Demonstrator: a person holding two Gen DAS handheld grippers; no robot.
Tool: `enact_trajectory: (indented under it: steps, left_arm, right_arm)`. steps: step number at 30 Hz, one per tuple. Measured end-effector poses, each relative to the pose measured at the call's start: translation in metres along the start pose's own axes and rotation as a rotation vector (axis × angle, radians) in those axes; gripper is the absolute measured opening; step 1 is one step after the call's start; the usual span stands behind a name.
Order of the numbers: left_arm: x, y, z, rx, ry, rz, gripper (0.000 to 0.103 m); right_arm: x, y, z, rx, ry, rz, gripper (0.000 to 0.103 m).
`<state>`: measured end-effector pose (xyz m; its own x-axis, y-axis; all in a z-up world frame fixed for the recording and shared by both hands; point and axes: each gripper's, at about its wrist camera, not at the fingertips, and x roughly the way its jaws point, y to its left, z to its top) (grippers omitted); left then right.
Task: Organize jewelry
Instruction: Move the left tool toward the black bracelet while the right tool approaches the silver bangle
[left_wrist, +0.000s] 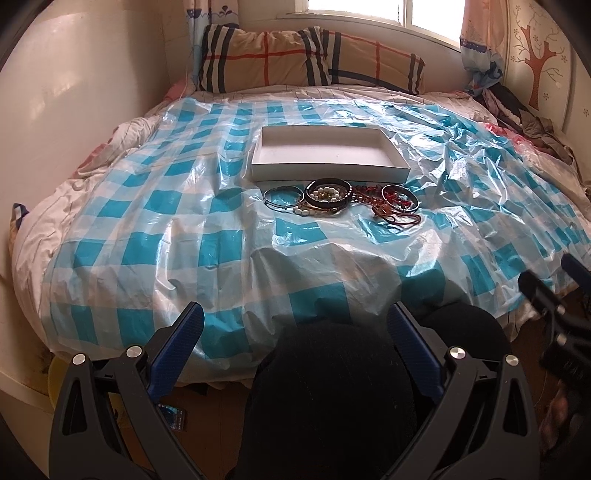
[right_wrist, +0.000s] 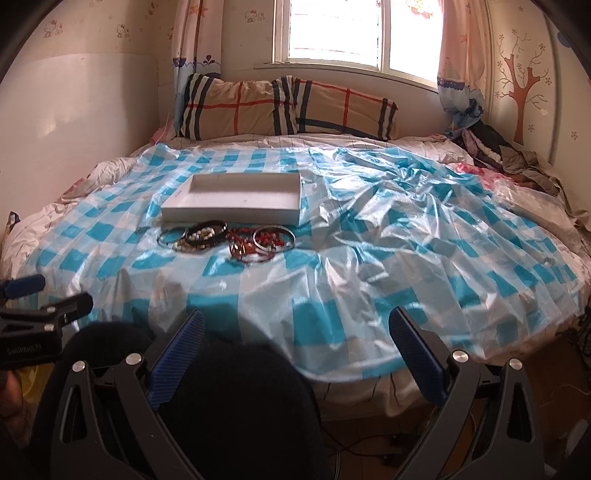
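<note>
Jewelry (left_wrist: 341, 199) lies in a tangled heap far ahead of both our grippers, just this side of the white box (left_wrist: 328, 175), whose near wall it almost touches. We hold the left gripper (left_wrist: 295, 347) and the right gripper (right_wrist: 297, 350) low at the near edge of the bed, above our dark-clad knees, each with its blue pads spread wide and nothing between them. In the left wrist view the heap sits straight ahead; in the right wrist view it lies ahead and to the left.

We judge the trouble lies in the pile itself. The thin bangle (left_wrist: 283, 197) on the left end, the black bracelet (left_wrist: 328, 192) over the pale beads (left_wrist: 325, 194), and the red cords (left_wrist: 391, 212) at the right end overlap, so closing on one piece may drag its neighbours along or scatter them. The beads and cords look loose and may slip out of a pinch.

The plastic sheet (left_wrist: 192, 206) under everything is crinkled and glossy; a low approach could catch a fold and pull the box and the pile with it. The box looks light and shallow, so a nudge from either tool could shove it farther away or tip it on the soft bedding.
</note>
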<state>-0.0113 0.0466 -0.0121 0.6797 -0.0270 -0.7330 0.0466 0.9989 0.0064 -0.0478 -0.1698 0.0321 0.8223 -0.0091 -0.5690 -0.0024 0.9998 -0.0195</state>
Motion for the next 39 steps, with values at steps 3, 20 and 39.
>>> enact_trajectory:
  steps: [3,20,39]
  left_arm:
    - [0.006,0.015,0.010,0.011,-0.011,0.022,0.095]
    - [0.122,0.021,0.120,0.105,0.019,-0.132,0.069]
    - [0.231,-0.031,0.164,0.279,0.147,-0.209,0.000]
  right_arm:
    - [0.016,-0.003,0.023,-0.023,-0.022,0.011,0.096]
    - [0.179,-0.003,0.066,-0.120,0.183,0.100,0.095]
    - [0.274,-0.008,0.061,-0.114,0.385,0.242,0.006]
